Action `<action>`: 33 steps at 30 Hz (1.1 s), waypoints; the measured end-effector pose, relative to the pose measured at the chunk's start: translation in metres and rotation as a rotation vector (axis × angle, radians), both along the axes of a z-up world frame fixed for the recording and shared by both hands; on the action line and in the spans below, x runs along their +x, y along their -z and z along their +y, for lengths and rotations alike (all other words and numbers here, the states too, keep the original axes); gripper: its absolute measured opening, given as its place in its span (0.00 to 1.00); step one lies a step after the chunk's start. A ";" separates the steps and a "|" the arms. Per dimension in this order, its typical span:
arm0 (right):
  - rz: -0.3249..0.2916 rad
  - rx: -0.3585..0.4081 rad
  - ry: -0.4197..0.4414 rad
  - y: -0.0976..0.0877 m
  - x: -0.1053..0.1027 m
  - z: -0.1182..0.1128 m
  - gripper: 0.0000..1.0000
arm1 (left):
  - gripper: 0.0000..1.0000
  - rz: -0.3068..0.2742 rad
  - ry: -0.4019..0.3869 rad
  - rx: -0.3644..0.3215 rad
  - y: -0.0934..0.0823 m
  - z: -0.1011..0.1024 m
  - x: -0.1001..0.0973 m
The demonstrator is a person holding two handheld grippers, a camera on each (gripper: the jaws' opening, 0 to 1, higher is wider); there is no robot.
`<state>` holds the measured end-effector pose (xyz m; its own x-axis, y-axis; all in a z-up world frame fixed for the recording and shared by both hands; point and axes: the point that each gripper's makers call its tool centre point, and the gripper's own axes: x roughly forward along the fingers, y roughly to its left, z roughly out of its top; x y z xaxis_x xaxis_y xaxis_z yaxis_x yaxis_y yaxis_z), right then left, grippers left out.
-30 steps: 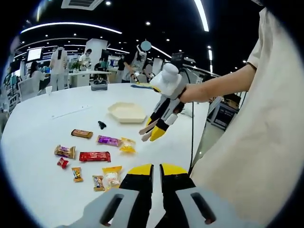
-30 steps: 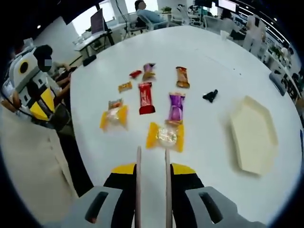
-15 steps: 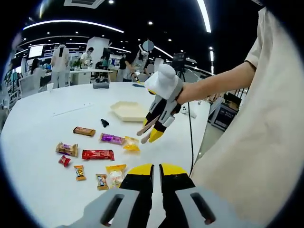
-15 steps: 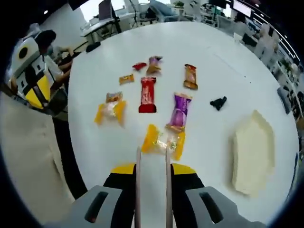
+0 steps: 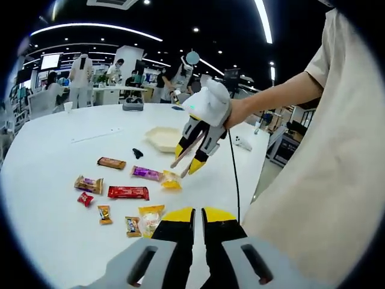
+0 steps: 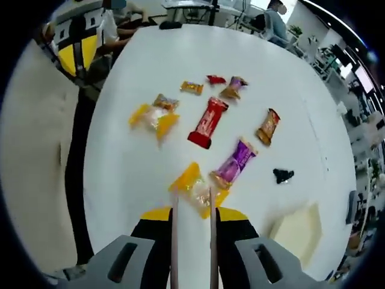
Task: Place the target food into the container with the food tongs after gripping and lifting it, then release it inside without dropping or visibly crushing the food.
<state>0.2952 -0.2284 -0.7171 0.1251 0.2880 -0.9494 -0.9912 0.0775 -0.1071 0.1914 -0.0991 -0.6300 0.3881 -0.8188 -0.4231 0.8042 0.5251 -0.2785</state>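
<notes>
Lower now, my right gripper (image 6: 192, 198) has tongs (image 6: 210, 241) held between its jaws, tips straddling the yellow snack (image 6: 194, 189) near the table (image 6: 150, 66) edge. Left gripper (image 5: 198, 215) closed, empty.

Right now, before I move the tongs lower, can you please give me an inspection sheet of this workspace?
Surface: round white table, snacks spread over it.
Job's things: yellow-ended snack lies at the tong tips, not yet gripped; cream hexagonal container sits apart beyond it.
Clutter: purple wrapper, red bar, brown bar, second yellow snack, three small candies past the red bar, small black item.
Grippers: right claw holds the tongs over the snack, tips slightly apart; left claw shut, holding nothing, hovering over the table's near edge.
Cables: black cable hangs from the right claw.
Surroundings: open office, desks, people standing behind.
</notes>
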 end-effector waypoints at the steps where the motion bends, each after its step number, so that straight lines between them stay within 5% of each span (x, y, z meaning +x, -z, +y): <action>1: -0.002 -0.008 -0.013 0.001 0.001 0.000 0.26 | 0.02 0.001 -0.001 0.000 0.000 0.000 0.000; 16: -0.040 -0.103 -0.268 0.009 0.007 0.000 0.27 | 0.02 0.006 -0.031 0.003 0.001 0.009 0.002; 33: -0.036 -0.218 -0.460 0.023 0.009 0.001 0.27 | 0.02 0.013 -0.074 -0.004 0.003 0.018 0.002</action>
